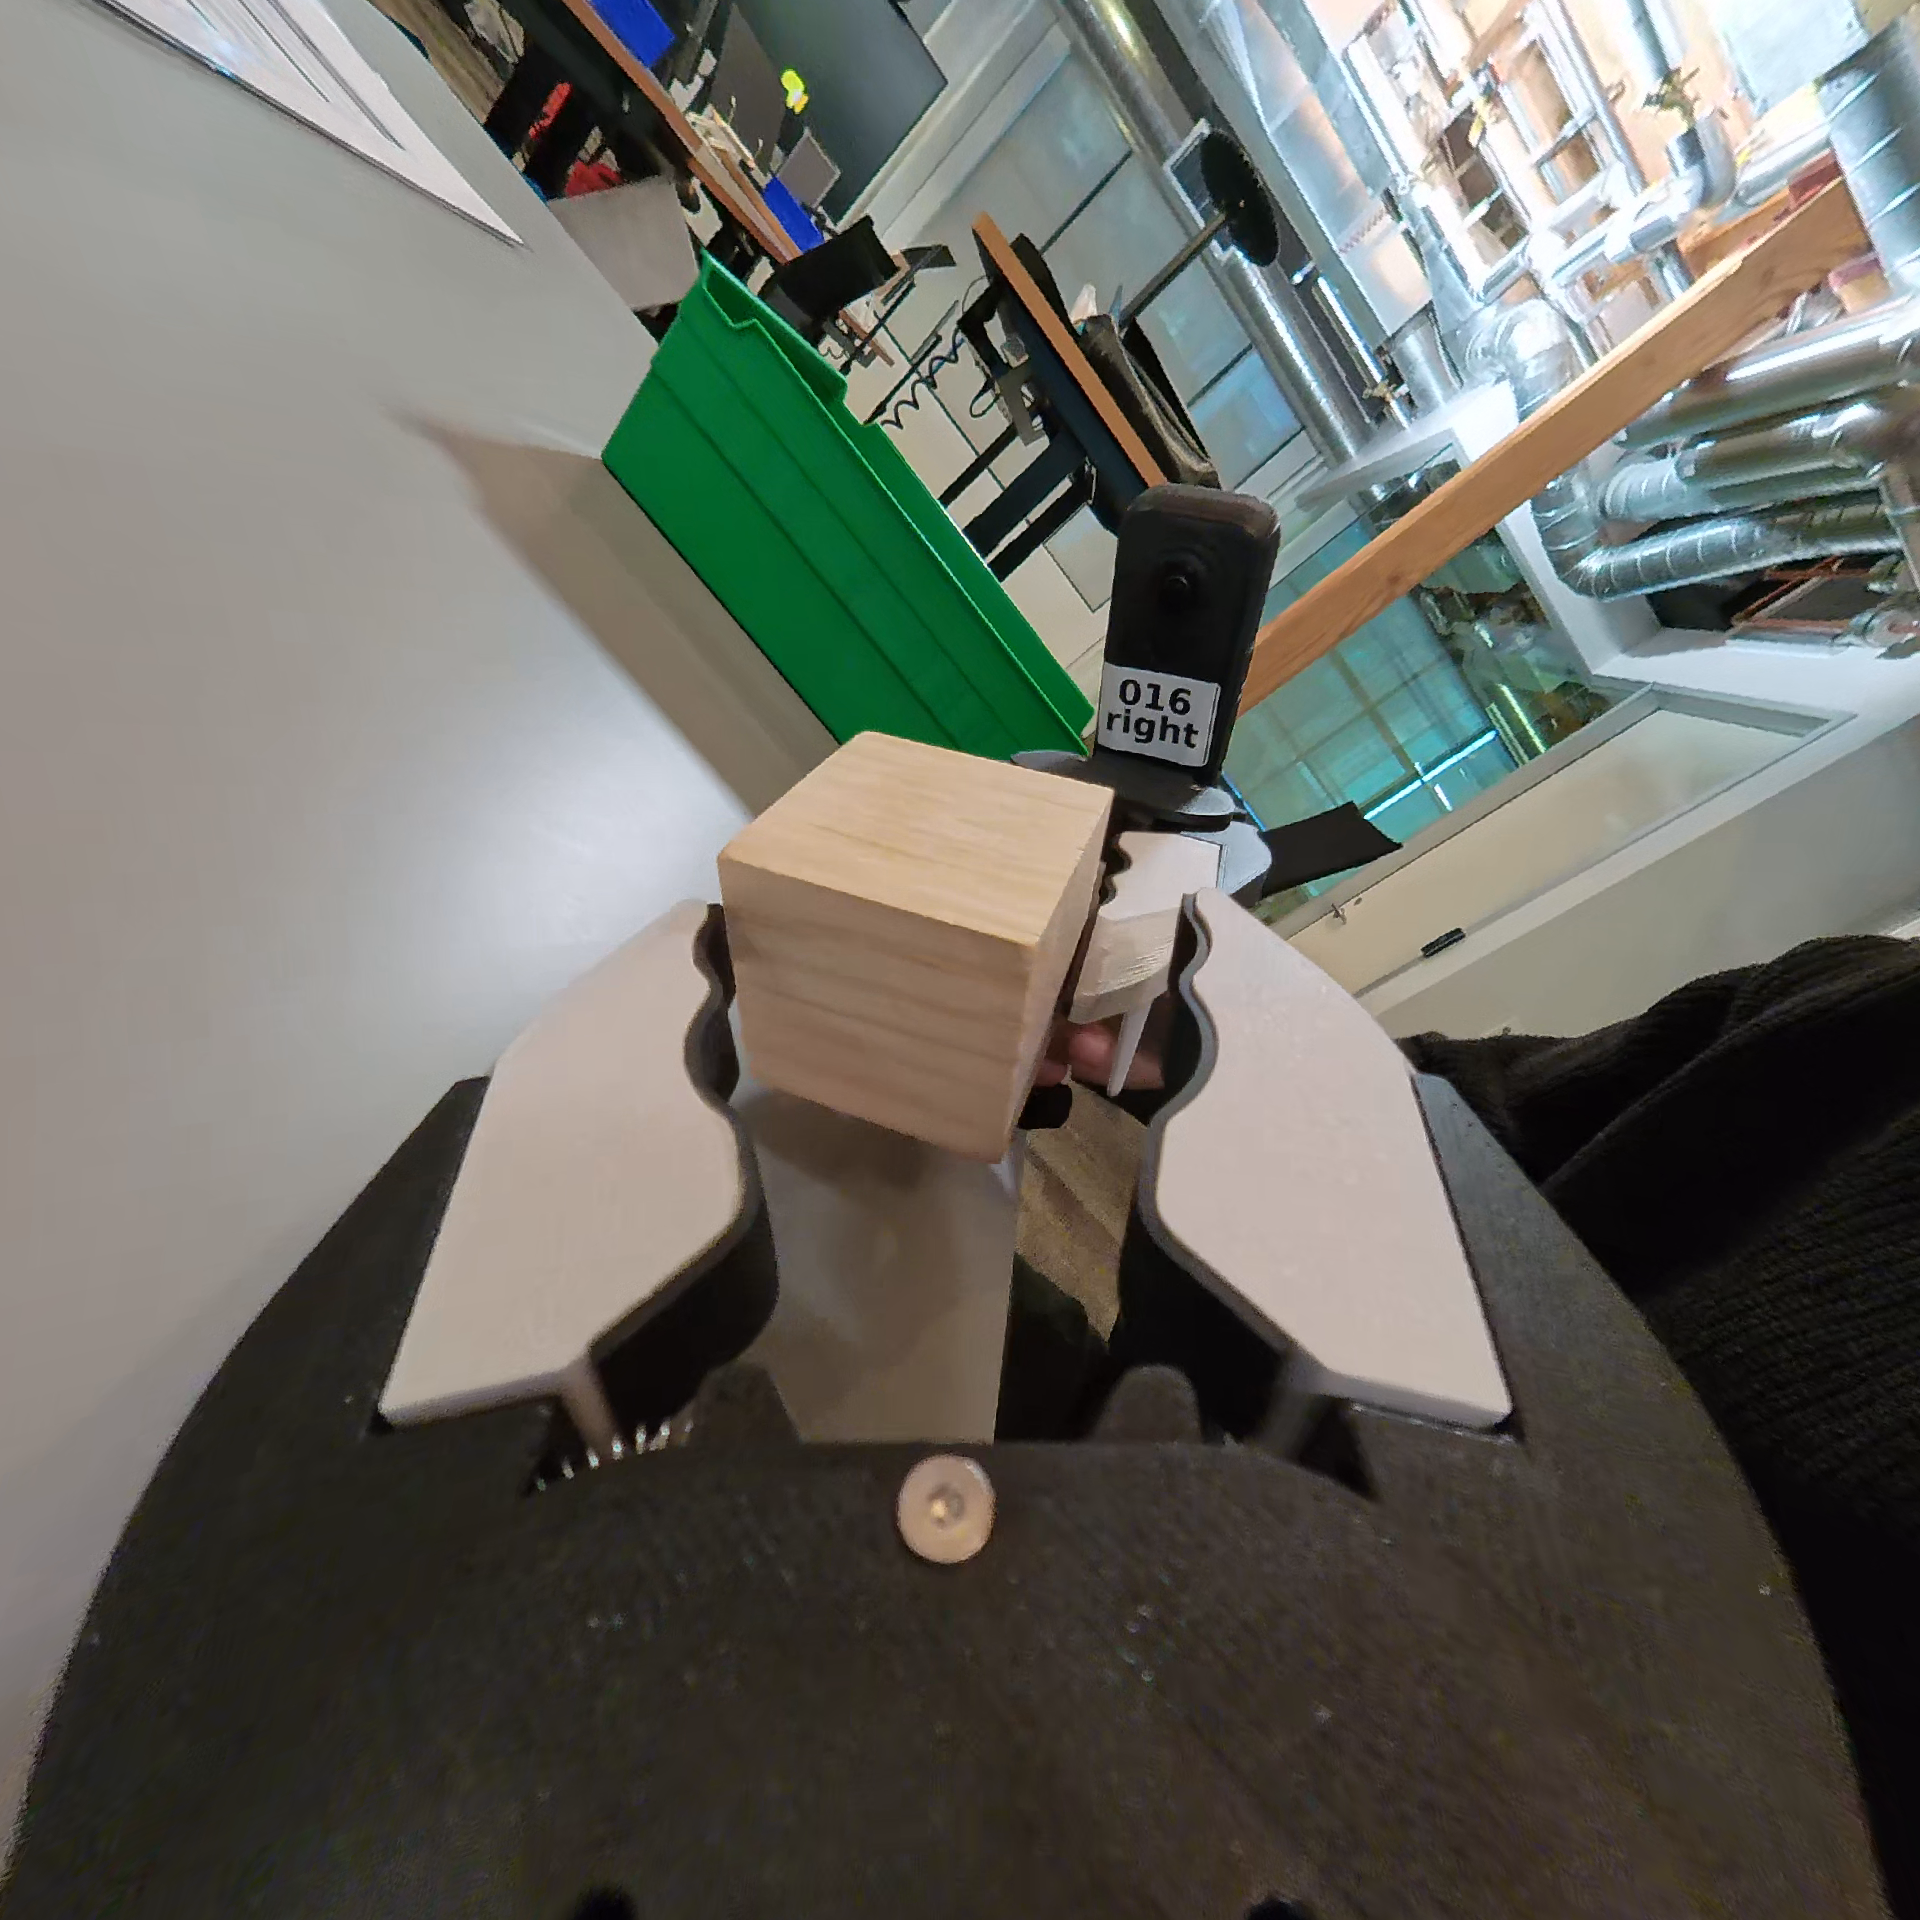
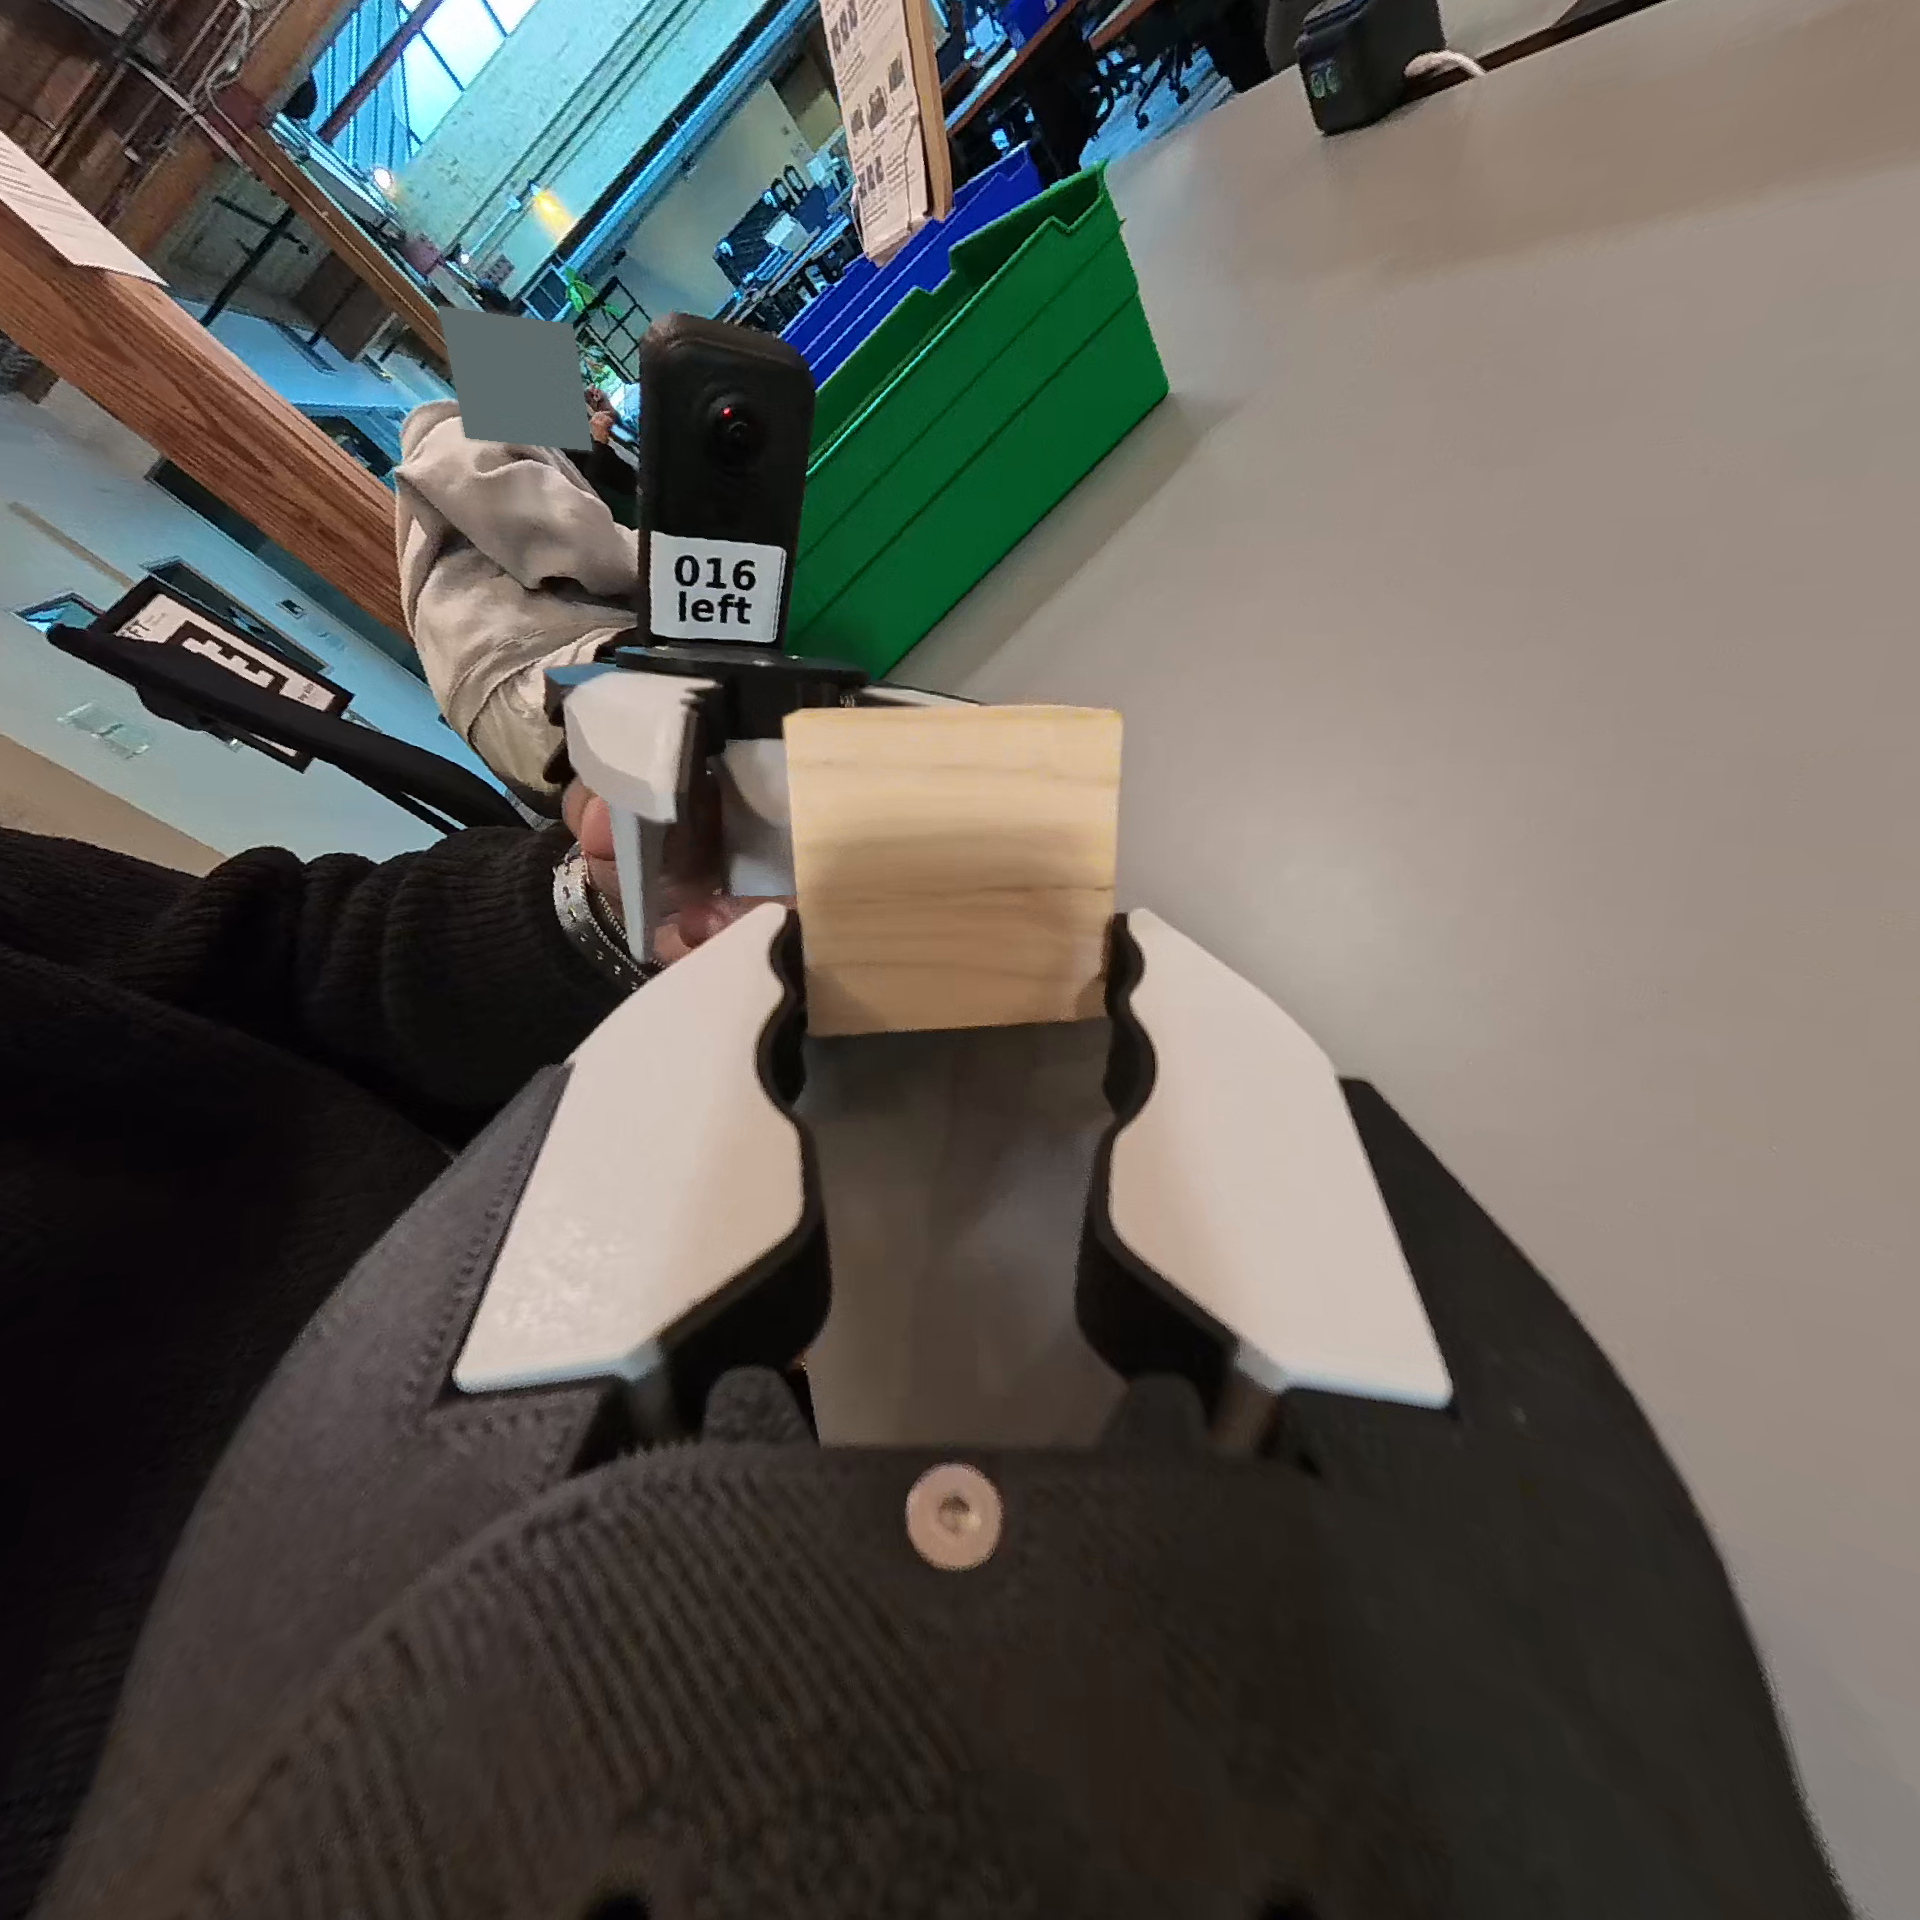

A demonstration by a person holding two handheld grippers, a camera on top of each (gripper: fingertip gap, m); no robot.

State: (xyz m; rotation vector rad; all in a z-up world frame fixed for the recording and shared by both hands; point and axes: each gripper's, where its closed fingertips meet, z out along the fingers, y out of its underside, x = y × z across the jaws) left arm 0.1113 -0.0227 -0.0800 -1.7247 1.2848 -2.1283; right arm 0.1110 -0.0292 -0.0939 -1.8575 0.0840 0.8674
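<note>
1. My right gripper (image 2: 951, 966) is clenched on a wooden block (image 2: 951, 868). In the right wrist view both fingertips press the block's lower side faces, and most of the block stands out past the tips.
2. My left gripper (image 1: 951, 961) is released. In the left wrist view its left finger touches the block (image 1: 904, 935), while its right finger stands apart from it, with a clear gap on that side.
3. The block sits off-centre between my left fingers, up against the left one, with one corner turned toward the camera.
4. The block is held up above the grey table (image 2: 1507, 727), not resting on it. A soft shadow lies on the table under it in the left wrist view.
5. The two grippers face each other. Each wrist view shows the other gripper just behind the block, with a black camera (image 1: 1184, 613) standing on it that carries a white label.
6. A green bin (image 1: 821, 551) stands on the table well behind the block, and it shows in the right wrist view too (image 2: 987, 416).
7. A blue bin (image 2: 894, 281) lies just behind the green one.
8. My black sleeve (image 1: 1714, 1195) fills the side of each view.
9. A small black case (image 2: 1361, 62) sits at the far table edge.
</note>
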